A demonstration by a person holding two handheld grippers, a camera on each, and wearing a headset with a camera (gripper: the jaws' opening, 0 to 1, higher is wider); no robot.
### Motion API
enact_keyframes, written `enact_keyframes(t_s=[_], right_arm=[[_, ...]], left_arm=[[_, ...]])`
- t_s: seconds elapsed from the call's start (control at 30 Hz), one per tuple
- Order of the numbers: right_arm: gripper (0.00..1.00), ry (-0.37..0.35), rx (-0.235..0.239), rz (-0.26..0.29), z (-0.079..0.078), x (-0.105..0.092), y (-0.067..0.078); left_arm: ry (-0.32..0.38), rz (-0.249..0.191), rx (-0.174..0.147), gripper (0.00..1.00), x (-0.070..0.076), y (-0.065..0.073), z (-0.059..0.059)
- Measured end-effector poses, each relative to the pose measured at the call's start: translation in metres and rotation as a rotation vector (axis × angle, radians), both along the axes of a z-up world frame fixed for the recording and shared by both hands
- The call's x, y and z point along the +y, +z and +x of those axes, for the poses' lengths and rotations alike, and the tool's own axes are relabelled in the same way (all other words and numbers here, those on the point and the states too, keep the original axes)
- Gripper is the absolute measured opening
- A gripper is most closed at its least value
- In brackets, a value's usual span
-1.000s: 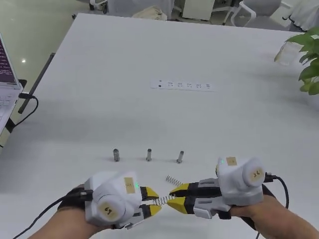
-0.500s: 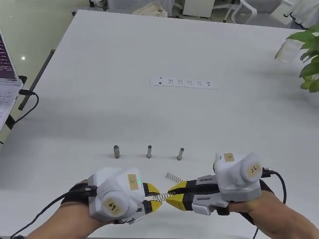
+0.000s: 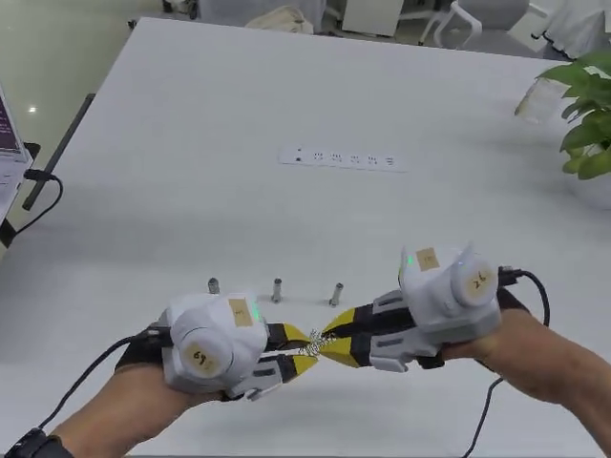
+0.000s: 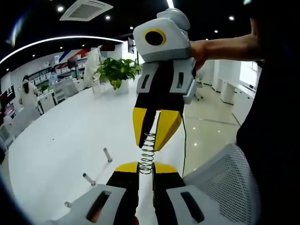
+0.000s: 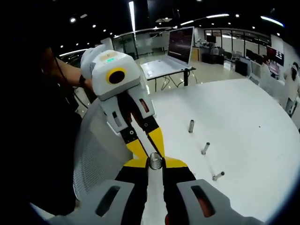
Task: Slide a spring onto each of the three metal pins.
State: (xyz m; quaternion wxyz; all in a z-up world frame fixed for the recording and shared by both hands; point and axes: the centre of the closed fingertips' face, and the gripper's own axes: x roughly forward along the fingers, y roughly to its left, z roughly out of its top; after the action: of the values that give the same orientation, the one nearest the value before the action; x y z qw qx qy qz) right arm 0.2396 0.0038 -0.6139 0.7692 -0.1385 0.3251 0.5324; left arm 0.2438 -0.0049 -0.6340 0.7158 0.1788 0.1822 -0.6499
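Three short metal pins [image 3: 213, 285] [image 3: 277, 289] [image 3: 336, 293] stand in a row on the white table [image 3: 286, 219], all bare. They also appear in the left gripper view [image 4: 108, 154] and the right gripper view [image 5: 205, 148]. In front of them, above the table, my two grippers meet tip to tip. A small spring [image 3: 307, 350] spans between them. My left gripper [image 3: 296, 349] is shut on one end of the spring [image 4: 147, 157]. My right gripper [image 3: 330, 345] is shut on the other end, where the spring [image 5: 155, 162] is seen end-on.
A white power strip [image 3: 342, 159] lies beyond the pins at mid-table. A green plant [image 3: 584, 114] stands at the far right. A black cable [image 3: 38, 191] hangs off the left edge. A mesh chair [image 4: 225, 183] sits below the near table edge.
Both grippers have risen and drawn closer together, still joined by the spring. The loose spring lying on the table by the right gripper is now hidden behind it.
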Motion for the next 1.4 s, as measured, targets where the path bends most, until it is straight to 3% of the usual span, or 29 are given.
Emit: enact_keyframes(t_s=[0.27, 0.5, 0.7, 1.13, 1.4], right_arm=[[0.09, 0.169, -0.061, -0.144, 0.001, 0.0, 0.012], [0.09, 0.281, -0.075, -0.195, -0.001, 0.003, 0.012], [0.09, 0.333, -0.083, -0.224, -0.001, 0.003, 0.012], [0.11, 0.447, -0.107, -0.273, -0.002, 0.003, 0.011], [0.08, 0.473, -0.127, -0.29, -0.003, 0.003, 0.009]], left_arm=[[-0.005, -0.048, 0.004, 0.02, -0.002, 0.016, 0.003], [-0.017, -0.086, 0.021, 0.02, -0.006, 0.024, 0.001], [-0.019, -0.113, 0.037, 0.02, -0.008, 0.03, 0.003], [-0.046, -0.112, 0.041, 0.02, -0.007, 0.03, 0.003], [-0.046, -0.122, 0.063, 0.02, -0.007, 0.027, 0.001]])
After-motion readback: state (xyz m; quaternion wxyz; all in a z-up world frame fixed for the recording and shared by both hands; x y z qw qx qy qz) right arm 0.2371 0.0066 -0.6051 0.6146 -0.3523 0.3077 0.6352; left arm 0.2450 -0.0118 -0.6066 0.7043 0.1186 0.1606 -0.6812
